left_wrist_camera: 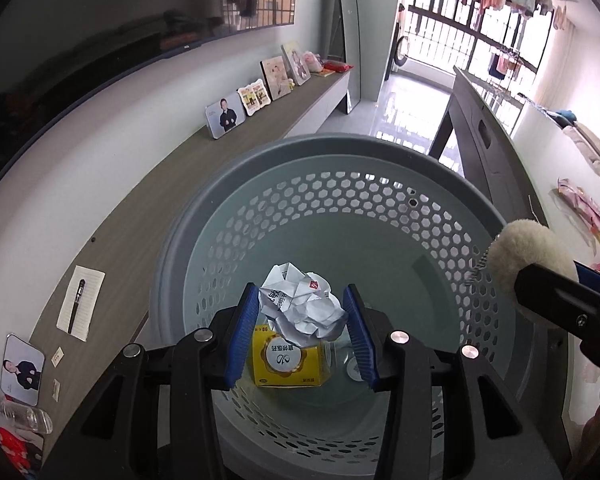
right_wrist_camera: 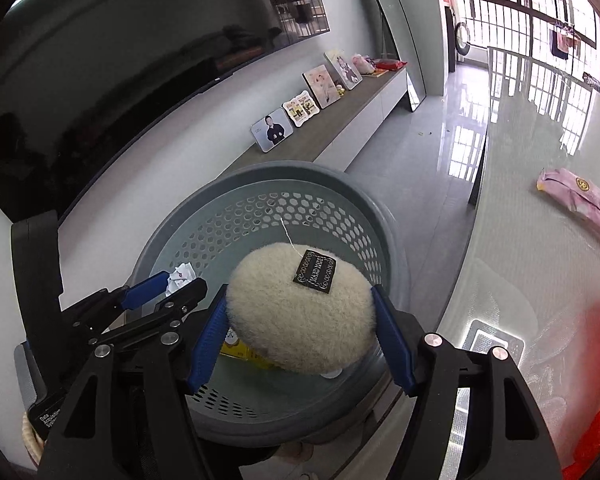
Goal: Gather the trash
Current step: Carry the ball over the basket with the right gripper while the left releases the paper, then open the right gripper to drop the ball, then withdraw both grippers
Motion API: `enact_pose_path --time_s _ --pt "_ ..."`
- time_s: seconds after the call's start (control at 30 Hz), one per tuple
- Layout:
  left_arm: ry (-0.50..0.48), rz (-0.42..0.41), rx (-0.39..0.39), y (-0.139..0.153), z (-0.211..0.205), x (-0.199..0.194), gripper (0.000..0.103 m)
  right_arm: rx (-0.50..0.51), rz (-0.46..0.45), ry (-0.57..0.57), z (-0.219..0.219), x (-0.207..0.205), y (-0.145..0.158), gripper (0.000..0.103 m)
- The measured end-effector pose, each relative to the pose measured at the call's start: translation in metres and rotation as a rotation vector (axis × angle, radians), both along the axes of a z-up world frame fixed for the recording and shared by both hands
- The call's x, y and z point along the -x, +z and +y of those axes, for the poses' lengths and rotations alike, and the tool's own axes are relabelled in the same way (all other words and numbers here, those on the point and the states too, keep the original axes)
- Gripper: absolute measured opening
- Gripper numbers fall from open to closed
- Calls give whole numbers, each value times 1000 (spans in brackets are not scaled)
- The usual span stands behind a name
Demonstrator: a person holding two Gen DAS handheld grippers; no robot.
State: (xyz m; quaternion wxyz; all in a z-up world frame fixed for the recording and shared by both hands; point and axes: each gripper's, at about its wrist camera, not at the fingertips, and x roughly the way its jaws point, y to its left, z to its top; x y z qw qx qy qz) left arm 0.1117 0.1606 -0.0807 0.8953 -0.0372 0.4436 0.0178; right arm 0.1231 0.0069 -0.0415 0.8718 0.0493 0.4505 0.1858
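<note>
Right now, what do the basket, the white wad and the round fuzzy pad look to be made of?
Basket: moulded grey plastic, matte, going by the smooth rim and hexagon holes. White wad: printed paper, sharply creased and crumpled. Round pad: cream fleece or wool-like pile, short and fuzzy, with a black woven-looking label; fibre type unclear.

Left claw (left_wrist_camera: 302, 334) parted, tilted downward; right claw (right_wrist_camera: 302, 334) clamped, likewise tilted

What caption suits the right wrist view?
Right gripper holds a fluffy cream pad above the grey perforated basket.
</note>
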Motion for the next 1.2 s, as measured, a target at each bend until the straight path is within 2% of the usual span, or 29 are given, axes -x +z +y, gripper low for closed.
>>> enact_pose_path --time_s 0.47,0.6,0.77,0.87,1.2 --pt "10 13 38 -4 4 0 45 -11 33 -5 -1 2 -6 66" --pt "15 12 34 -4 5 -1 51 -6 32 -4 0 1 -6 66" --pt "30 7 37 -3 6 1 67 -9 36 -12 -1 0 -7 70" --pt "32 9 35 -3 6 1 68 -24 44 -22 -3 0 -8 73" --pt "33 11 34 -4 6 2 68 -25 48 -27 -4 0 -8 73"
